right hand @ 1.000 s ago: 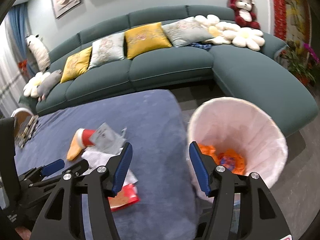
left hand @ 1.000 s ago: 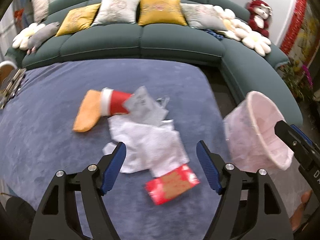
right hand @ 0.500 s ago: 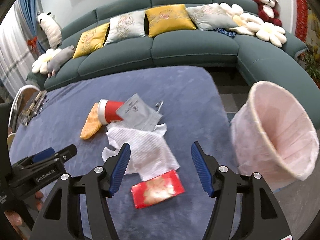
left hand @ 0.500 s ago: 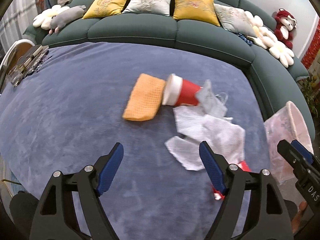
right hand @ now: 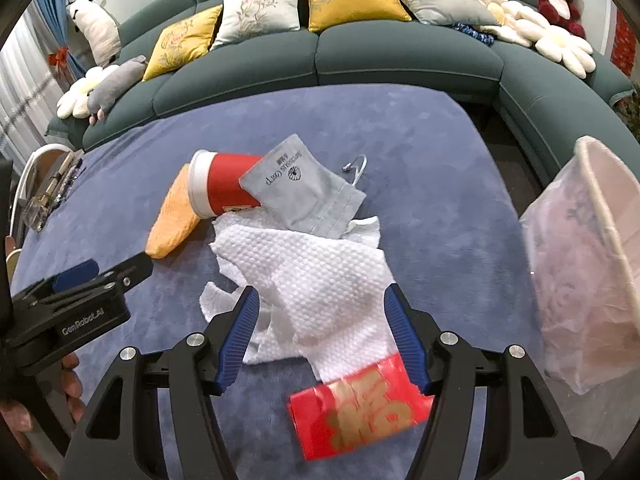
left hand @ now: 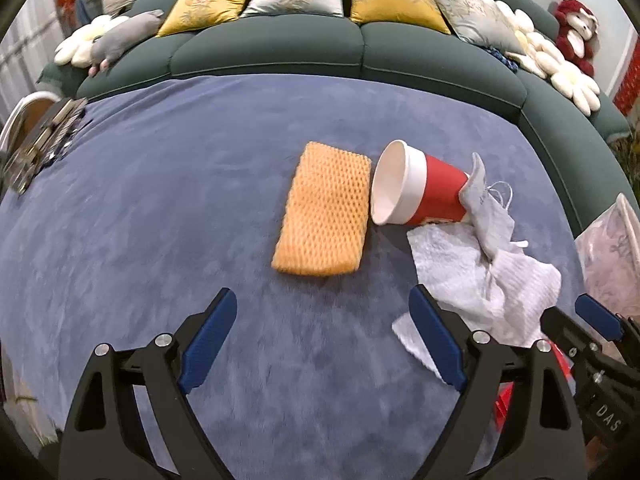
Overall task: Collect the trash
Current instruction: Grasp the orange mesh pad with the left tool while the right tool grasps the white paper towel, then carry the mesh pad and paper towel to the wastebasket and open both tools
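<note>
Trash lies on a blue-covered table (left hand: 160,200). An orange sponge cloth (left hand: 326,210) lies flat, next to a tipped red paper cup (left hand: 416,190). A grey pouch (right hand: 300,188) leans on the cup. A white paper towel (right hand: 320,280) lies crumpled in front of it, and a red packet (right hand: 360,404) lies nearest. My left gripper (left hand: 324,328) is open and empty, just short of the orange cloth. My right gripper (right hand: 322,324) is open and empty, its fingers on either side of the paper towel, above the red packet.
A bin lined with a pink bag (right hand: 592,264) stands off the table's right edge. A green curved sofa (left hand: 320,44) with cushions and soft toys runs behind the table. A tray of metal items (left hand: 40,140) sits at the table's far left.
Both grippers have swung left and lower toward the trash. The left one went from the towel and packet to the orange cloth. The right one went from the bin to the paper towel.
</note>
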Tool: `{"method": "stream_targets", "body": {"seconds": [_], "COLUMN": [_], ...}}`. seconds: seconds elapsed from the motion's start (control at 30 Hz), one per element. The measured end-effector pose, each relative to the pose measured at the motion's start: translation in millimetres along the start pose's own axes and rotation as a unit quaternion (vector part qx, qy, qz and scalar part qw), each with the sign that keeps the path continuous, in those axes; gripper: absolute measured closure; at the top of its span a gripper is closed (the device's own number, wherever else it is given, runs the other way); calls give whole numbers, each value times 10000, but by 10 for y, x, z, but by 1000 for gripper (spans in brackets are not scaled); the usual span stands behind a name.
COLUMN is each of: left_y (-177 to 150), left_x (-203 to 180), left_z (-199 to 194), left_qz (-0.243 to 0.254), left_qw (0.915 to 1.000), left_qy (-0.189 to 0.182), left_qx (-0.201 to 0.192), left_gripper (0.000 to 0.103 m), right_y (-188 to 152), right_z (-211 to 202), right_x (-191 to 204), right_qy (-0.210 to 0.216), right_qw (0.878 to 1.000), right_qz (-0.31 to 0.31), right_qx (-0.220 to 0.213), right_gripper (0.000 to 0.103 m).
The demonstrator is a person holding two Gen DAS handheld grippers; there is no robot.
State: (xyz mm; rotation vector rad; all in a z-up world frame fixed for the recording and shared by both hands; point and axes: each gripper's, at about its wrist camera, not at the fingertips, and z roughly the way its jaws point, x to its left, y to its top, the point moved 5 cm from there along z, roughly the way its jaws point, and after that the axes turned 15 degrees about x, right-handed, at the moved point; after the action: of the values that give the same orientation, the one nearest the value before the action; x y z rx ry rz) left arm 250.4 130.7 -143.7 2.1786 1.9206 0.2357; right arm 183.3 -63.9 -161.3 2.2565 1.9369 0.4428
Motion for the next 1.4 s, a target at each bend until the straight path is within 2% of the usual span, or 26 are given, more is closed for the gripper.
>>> {"method": "stream_targets", "body": {"seconds": [0.27,0.33,0.47,0.53,0.57,0.6,0.7,0.73,0.87,1.17,1.4], "left_y": [228,265,321,343,349,354,341,334,260,-29,-177], "left_x": [-64,-69,-54,-44,-31,-15,58,82,107,-108,-464], "left_z": [399,511,579,579,577,570,519,503,362,-171,-608], "left_qz": [218,244,210,173,156,127,-39,-105,-271,-334,-98], "left_qw": [9996,9993,9995,9996,9997,9997,9997,9996,9994,9989,9983], "left_qy": [2,-69,-19,-30,-20,-20,-77,-100,-105,-315,-447], "left_qx": [182,289,229,215,211,213,237,247,175,-93,-359], "left_gripper": [22,34,41,56,60,69,90,92,93,93,93], "right_y": [106,118,125,121,114,108,99,96,84,42,15], "right_z": [307,375,494,535,552,564,554,540,432,-88,-568], "right_x": [-36,-53,-94,-107,-107,-114,-107,-106,-101,-150,-323], "right_qy": [-26,-44,-41,-17,-3,13,67,104,204,415,449], "right_qw": [9997,9995,9990,9988,9987,9986,9985,9985,9986,9985,9966], "right_qz": [128,149,227,258,268,278,282,289,286,339,408], "right_qx": [224,274,384,423,444,458,465,461,390,-95,-562], "right_gripper": [40,40,40,40,41,43,55,60,78,81,81]}}
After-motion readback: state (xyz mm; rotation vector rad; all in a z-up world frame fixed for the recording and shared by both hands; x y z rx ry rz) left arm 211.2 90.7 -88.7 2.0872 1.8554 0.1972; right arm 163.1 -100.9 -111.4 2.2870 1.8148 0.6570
